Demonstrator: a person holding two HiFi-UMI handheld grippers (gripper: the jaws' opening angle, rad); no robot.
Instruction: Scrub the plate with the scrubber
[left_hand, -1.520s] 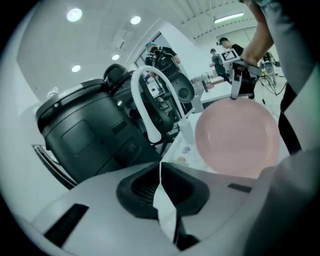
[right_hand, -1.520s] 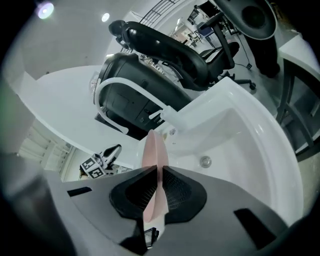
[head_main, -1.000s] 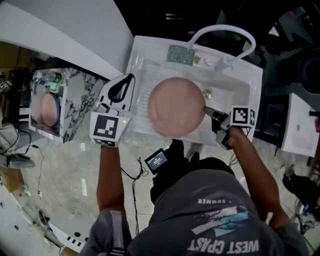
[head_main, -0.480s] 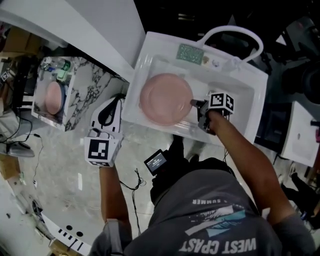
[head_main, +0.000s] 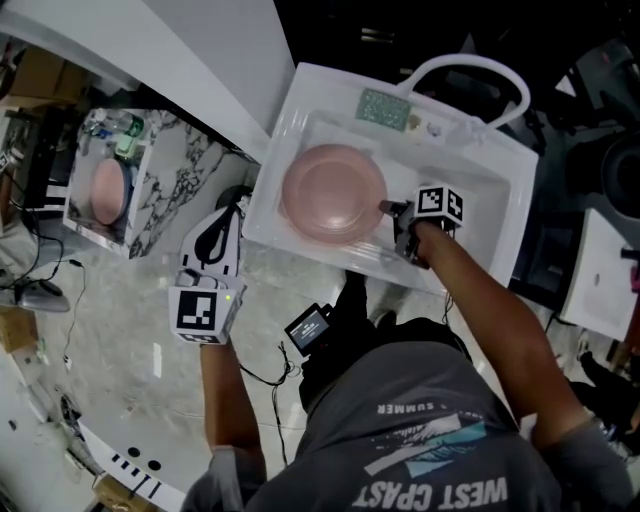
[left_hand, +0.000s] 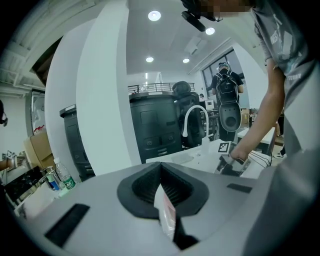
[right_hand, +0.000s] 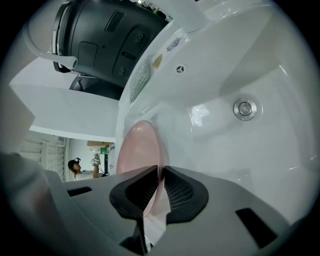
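Note:
A pink plate rests in the white sink, leaning a little toward the basin's left side. My right gripper is shut on the plate's right rim; in the right gripper view the plate runs edge-on between the pads of the right gripper. A green scrubber lies on the sink's back ledge and shows as a scrubber there too. My left gripper hangs outside the sink's left rim, shut and holding no task object. Seen from the left gripper, the jaws are pressed together.
A white arched faucet stands at the sink's back. The drain is right of the plate. A marble-patterned stand to the left holds another pink plate and bottles. A white slanted wall panel passes behind the sink's left side.
My right gripper and the plate have shifted left in the basin. My left gripper has drawn back from the sink's left rim. Little has moved in the last half second.

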